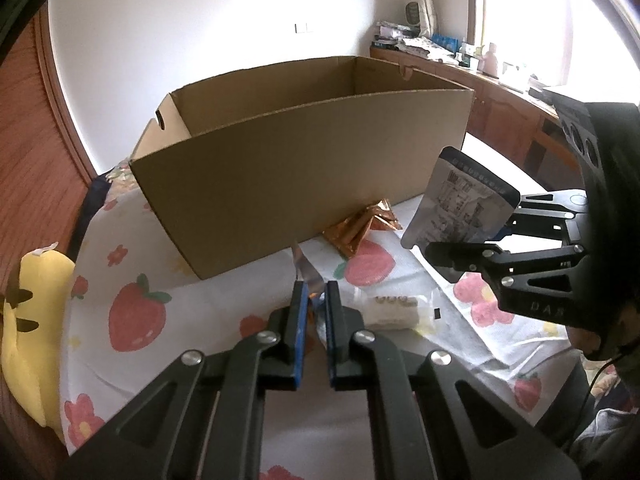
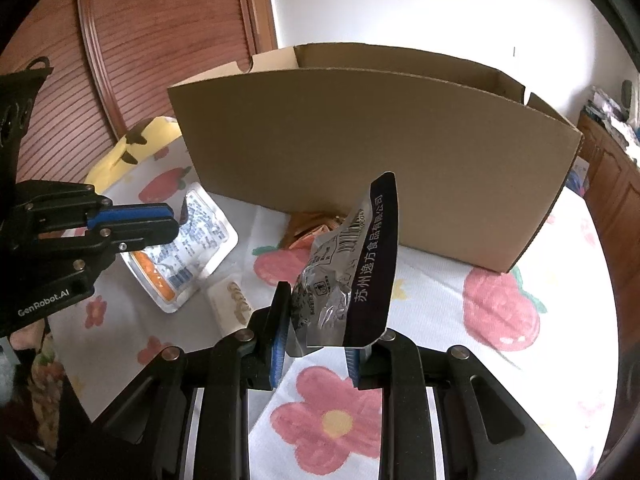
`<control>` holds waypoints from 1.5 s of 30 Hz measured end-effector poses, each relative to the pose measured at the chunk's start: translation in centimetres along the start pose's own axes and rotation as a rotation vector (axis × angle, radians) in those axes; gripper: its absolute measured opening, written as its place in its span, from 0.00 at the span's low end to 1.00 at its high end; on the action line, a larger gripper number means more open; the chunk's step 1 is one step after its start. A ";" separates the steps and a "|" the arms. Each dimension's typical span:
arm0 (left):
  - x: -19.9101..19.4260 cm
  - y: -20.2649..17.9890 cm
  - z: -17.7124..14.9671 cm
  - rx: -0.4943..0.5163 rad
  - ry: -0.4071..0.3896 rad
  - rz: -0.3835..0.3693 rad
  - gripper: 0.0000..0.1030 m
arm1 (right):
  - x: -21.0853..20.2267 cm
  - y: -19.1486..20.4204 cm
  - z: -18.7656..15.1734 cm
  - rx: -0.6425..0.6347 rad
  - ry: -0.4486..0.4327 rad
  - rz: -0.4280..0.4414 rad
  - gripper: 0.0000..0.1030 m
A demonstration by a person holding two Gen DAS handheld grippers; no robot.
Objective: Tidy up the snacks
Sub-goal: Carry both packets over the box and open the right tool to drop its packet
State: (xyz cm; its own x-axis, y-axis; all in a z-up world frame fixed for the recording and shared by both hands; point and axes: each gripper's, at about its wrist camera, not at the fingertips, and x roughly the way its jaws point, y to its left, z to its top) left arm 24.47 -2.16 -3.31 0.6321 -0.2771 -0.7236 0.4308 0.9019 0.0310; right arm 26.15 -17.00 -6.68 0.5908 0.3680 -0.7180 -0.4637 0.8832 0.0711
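Strawberry-print cloth (image 2: 500, 312) under everything. Open cardboard box (image 1: 304, 160) upright on cloth, far side of snacks. Yellow plush (image 1: 28, 320) at cloth's left edge. Right gripper (image 2: 316, 344) clenched on silver-and-black snack pouch (image 2: 348, 272), lifted above cloth, in front of box wall. Left gripper (image 1: 316, 320) clamped on edge of silver-and-orange flat packet (image 2: 188, 244), raised beside box front. Clear-wrapped cake bar (image 1: 392, 312) flat on cloth between grippers. Copper foil packet (image 1: 362, 228) on cloth, touching box base.
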 end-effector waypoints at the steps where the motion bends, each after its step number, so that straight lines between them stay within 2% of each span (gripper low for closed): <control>1: -0.1 -0.1 0.0 0.001 -0.002 0.000 0.04 | -0.1 0.0 0.0 0.002 -0.003 0.001 0.21; 11: -3.8 -0.8 1.9 0.021 -0.091 0.006 0.04 | -2.3 -0.1 1.0 -0.003 -0.053 0.009 0.21; 25: -8.3 0.3 7.4 0.020 -0.272 0.018 0.05 | -7.3 0.1 5.8 -0.075 -0.186 0.014 0.21; 32: -7.6 2.4 9.8 -0.011 -0.325 0.050 0.05 | -7.0 -0.1 8.1 -0.103 -0.214 0.005 0.21; 45: -2.9 4.6 12.7 -0.056 -0.328 0.063 0.05 | -3.2 -1.8 11.1 -0.105 -0.204 0.006 0.21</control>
State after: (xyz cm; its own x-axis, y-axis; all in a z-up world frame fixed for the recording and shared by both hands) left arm 32.78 -1.38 7.69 0.8338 -0.3039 -0.4609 0.3542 0.9348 0.0245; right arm 32.44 -16.51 3.15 0.7038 0.4341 -0.5624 -0.5280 0.8493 -0.0052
